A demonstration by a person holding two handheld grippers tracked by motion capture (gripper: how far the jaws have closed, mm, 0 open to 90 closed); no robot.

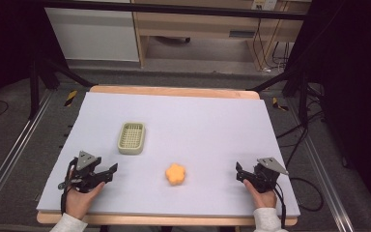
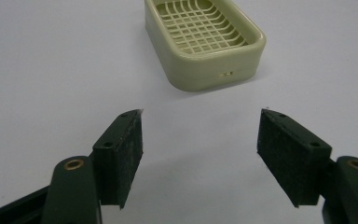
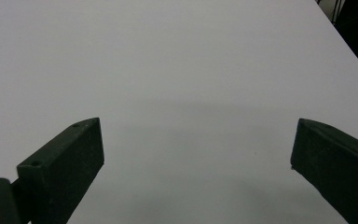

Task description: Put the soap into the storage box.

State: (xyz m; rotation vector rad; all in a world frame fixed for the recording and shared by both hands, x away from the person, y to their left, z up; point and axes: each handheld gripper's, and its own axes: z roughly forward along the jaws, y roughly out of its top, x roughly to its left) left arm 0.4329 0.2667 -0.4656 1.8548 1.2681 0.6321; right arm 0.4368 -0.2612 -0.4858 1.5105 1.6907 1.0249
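The pale mat (image 1: pixel 212 125) spreads out ahead of both my tools. My left gripper (image 1: pixel 107 173) rests near the mat's close edge, jaws spread wide with nothing between them. My right gripper (image 1: pixel 240 172) sits level with it, well apart on the other side, jaws also wide and holding nothing; bare mat lies ahead of it. The cream slotted dish (image 2: pixel 204 39) stands ahead of my left gripper, a little toward the right jaw, clear of both pads. The orange flower-shaped piece (image 1: pixel 176 174) lies between my two grippers, touched by neither, somewhat nearer the left.
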